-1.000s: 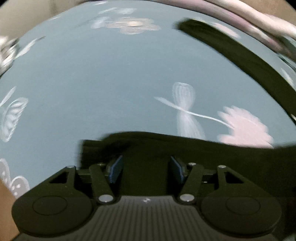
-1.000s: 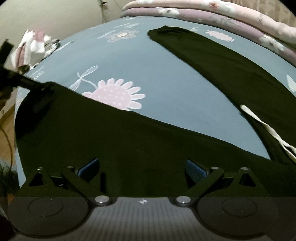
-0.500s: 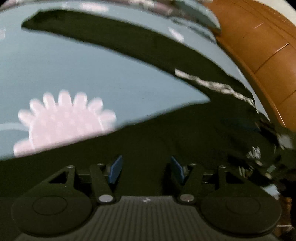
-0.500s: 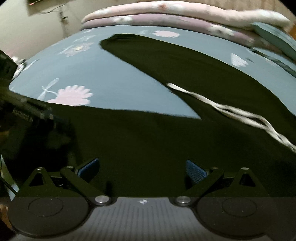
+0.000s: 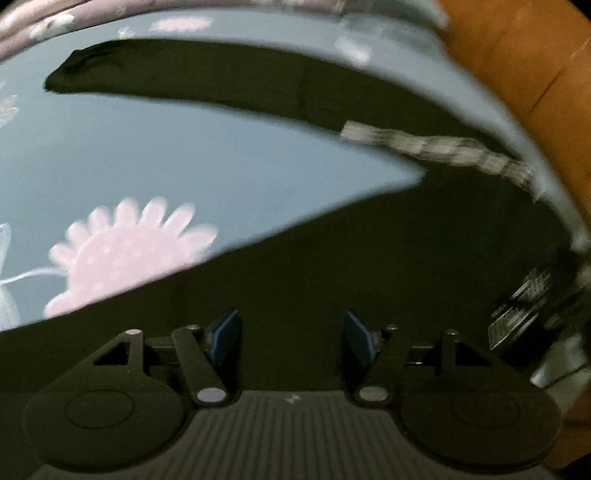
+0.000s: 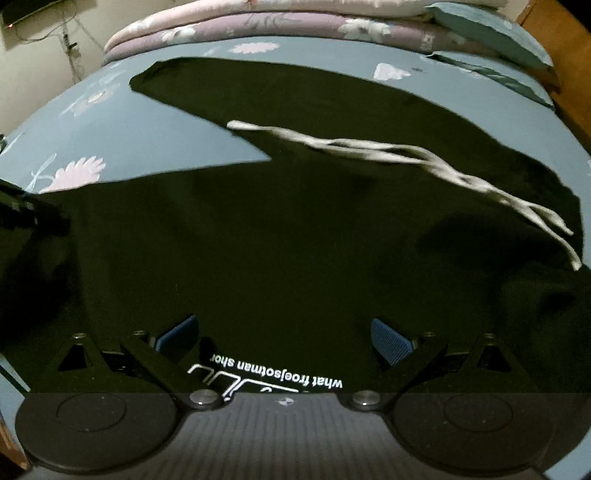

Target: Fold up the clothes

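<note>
Two tools hover over black trousers that lie spread on a bed with a blue flowered sheet. In the right wrist view the right tool has its blue pads wide apart, and nothing is between them; only the black cloth lies under them. White printed letters show on the cloth at 6 o'clock, just at the tool's base, upside down. One trouser leg runs from the middle up to 11 o'clock. A white cord lies across the cloth, from near the middle out to 3 o'clock. Folded quilts are stacked at 12 o'clock at the far end of the bed.

In the left wrist view, which is blurred, the left tool is also spread, with its pads apart and gripping nothing, above the trousers. A pink flower print shows on the sheet at 9 o'clock. The cord is at 2 o'clock, and brown wood beyond it.
</note>
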The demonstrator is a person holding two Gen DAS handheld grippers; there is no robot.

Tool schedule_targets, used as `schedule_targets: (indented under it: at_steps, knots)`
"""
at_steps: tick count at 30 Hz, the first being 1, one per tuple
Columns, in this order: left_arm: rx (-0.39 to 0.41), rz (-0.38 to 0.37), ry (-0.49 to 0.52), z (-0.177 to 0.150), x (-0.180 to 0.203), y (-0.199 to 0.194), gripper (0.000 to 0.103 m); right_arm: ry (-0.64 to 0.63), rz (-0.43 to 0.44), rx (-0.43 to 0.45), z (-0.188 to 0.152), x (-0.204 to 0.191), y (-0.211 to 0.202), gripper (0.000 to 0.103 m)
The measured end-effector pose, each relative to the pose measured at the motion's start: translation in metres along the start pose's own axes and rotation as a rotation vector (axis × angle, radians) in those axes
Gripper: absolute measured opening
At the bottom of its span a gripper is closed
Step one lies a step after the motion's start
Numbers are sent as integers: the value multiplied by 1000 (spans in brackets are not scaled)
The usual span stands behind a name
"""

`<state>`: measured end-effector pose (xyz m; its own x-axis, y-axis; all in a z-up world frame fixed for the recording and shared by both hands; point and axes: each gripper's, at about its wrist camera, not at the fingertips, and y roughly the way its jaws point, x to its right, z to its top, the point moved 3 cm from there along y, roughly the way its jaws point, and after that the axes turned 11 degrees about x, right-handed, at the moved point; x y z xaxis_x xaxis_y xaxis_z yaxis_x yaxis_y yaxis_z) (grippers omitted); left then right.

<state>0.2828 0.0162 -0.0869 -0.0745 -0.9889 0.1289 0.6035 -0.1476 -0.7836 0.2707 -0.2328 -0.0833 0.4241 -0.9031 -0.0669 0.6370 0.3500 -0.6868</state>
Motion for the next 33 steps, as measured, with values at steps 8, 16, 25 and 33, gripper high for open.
schedule_targets:
  at_steps: [8,16,25,33]
  knots:
    - [-138,150,72,-51,-6,-27,78,-20,44,20,-3,5,1,103]
    - [-136,153,82,-55,-13,-36,76,-66,81,47,13,-16,-5,103]
    - [-229,202,17,-93,-27,-51,81,-177,181,34,24,-49,16,103]
    - [-89,291,-14,-62,-47,-51,79,-237,215,1,33,-63,28,103]
